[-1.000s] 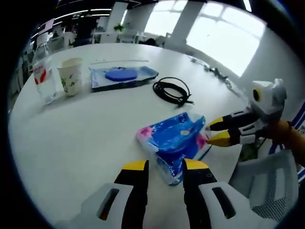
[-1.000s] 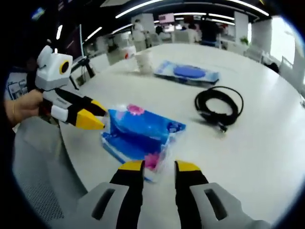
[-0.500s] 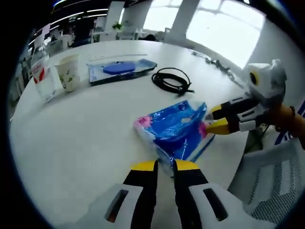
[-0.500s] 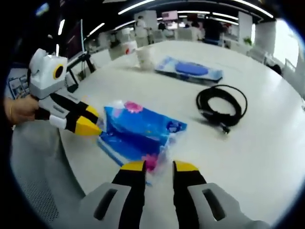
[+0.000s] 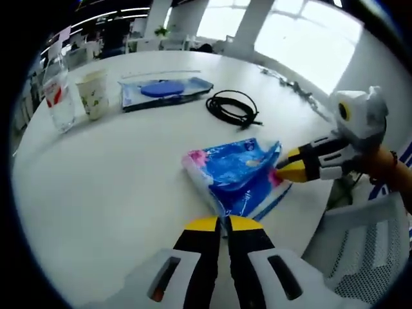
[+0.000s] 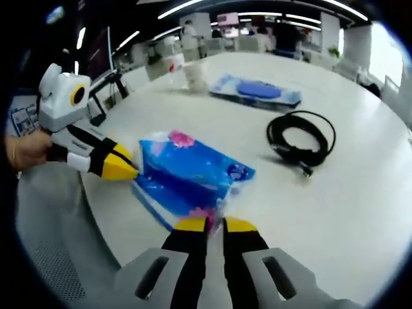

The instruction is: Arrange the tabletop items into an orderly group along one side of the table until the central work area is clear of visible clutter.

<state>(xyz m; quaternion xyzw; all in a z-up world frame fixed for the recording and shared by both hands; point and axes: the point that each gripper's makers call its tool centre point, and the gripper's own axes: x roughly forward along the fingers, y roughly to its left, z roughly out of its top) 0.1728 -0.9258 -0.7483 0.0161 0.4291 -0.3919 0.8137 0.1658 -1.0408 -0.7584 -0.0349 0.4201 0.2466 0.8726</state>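
The blue packet (image 5: 235,175) lies on the white table (image 5: 116,180), right at the tips of both jaws. The left gripper (image 5: 223,223) pinches one edge. The right gripper (image 6: 208,224) pinches the other. A black cable (image 6: 301,136) lies beyond.

In the left gripper view we look from the near edge across the white surface (image 5: 103,174), low and close, toward bright windows. In the right gripper view we face the same surface (image 6: 335,193) from the opposite end of the blue packet (image 6: 190,170), toward the office interior. We share that packet (image 5: 235,170), the black cable (image 5: 233,114) (image 6: 301,136) and the blue tray (image 5: 164,93) (image 6: 257,93).
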